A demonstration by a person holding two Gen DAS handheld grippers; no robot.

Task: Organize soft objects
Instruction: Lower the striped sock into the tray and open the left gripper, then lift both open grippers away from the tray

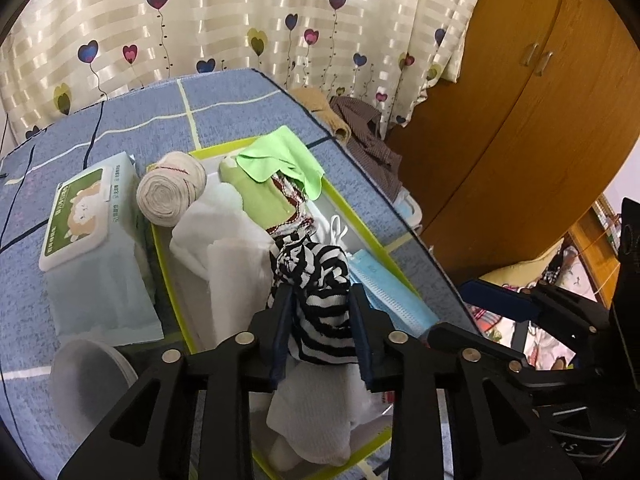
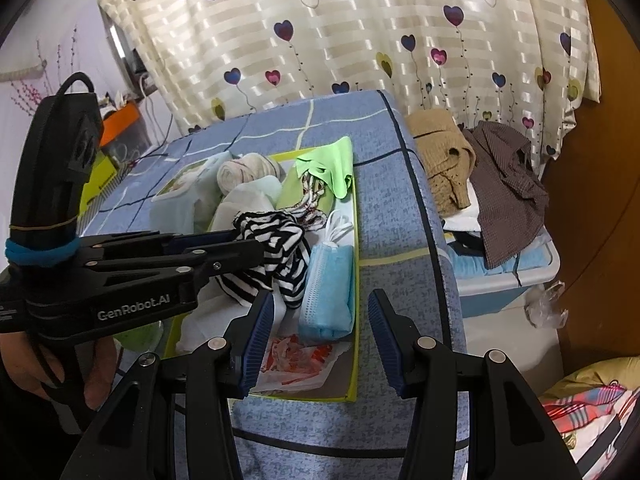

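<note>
A yellow-green tray sits on the blue bed cover and holds soft things. My left gripper is shut on a black-and-white striped cloth and holds it over the tray. In the tray lie a rolled beige bandage, white cloths, a green cloth, blue face masks and a red-printed packet. My right gripper is open and empty over the tray's near right part.
A wet-wipes pack lies left of the tray. A white round lid lies near the left gripper. Brown clothes and a tan sweater are piled on a bin beside the bed. A wooden wardrobe stands at the right.
</note>
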